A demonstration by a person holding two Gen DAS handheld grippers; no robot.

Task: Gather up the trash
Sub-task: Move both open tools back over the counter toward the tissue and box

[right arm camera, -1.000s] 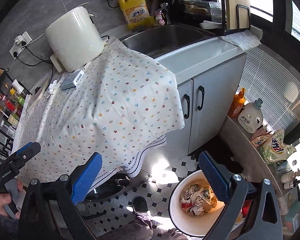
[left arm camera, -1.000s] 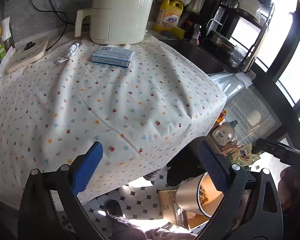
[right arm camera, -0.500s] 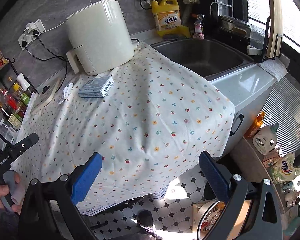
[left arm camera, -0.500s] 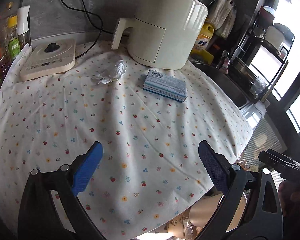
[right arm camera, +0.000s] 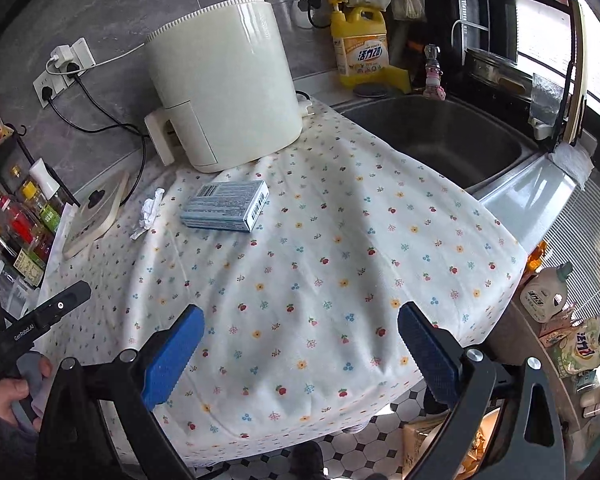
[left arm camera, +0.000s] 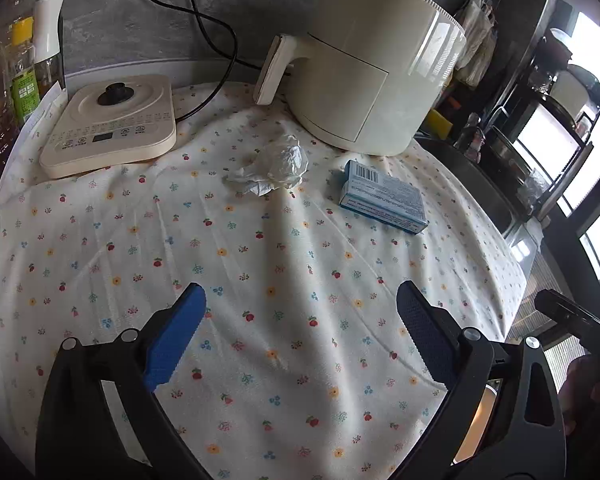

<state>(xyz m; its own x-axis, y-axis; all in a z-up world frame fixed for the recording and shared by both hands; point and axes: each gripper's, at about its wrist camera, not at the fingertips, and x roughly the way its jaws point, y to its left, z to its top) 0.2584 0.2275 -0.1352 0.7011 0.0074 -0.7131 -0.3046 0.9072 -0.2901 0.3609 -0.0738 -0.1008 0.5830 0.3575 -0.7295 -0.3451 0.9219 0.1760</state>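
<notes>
Here both grippers (left arm camera: 300, 332) (right arm camera: 300, 340) gape wide, empty.

Home kitchen: steel sink (right arm camera: 440, 136) beside a cloth-covered counter (right arm camera: 320, 264), air fryer (right arm camera: 224, 92), dish-soap jug (right arm camera: 360, 48), sauce bottles (right arm camera: 16, 224), wall sockets (right arm camera: 60, 68), tiled floor (right arm camera: 372, 444).
</notes>
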